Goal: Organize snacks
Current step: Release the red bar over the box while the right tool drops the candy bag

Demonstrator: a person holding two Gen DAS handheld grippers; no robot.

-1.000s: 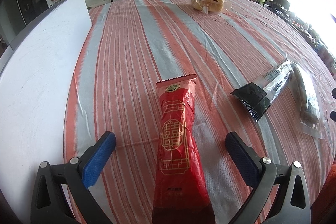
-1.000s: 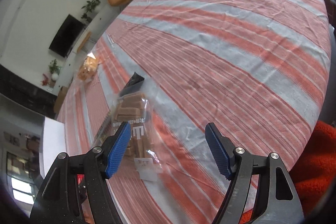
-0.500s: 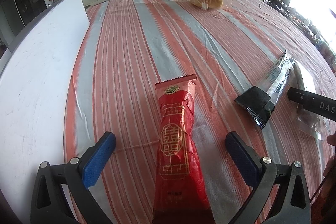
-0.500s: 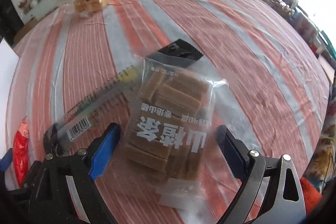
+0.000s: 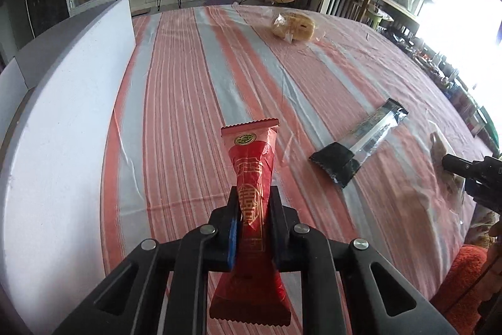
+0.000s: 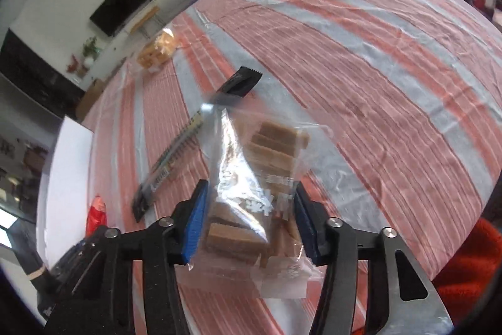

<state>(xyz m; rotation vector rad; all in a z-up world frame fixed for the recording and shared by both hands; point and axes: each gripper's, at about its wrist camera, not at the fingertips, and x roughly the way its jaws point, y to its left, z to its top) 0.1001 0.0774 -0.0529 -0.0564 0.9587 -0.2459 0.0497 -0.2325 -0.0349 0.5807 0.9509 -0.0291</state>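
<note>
Red foil crinkles between the pads of our left gripper (image 5: 254, 209), which is closed tight on the waist of the long red snack packet with gold print (image 5: 252, 178); the packet is pinched narrow there, with its serrated top pointing away from us and its tail flaring out below the jaws. Our right gripper (image 6: 249, 225) is closed part-way around the clear plastic bag of brown wafer bars (image 6: 263, 178), both blue pads pressing the bag's sides, the loose film bulging above and below.

We see several ways this could go wrong. The red packet is held by slick foil alone, so a quick swing may let it slide out or twist in the jaws, and a hard squeeze may crush what is inside. The clear bag is wider than the grip and soft; we judge the bars could shift, snap, or the film slip free if we tilt it. The black-ended clear stick packet (image 5: 360, 146) lies on the red-and-grey striped tablecloth (image 5: 204, 68) just beside the right gripper, and a dangling bag corner could drag it. The wrapped bread bun (image 5: 293, 27) sits well apart at the far side. Moving both hands toward the white board (image 5: 62, 131) at once risks the two grippers knocking together.
</note>
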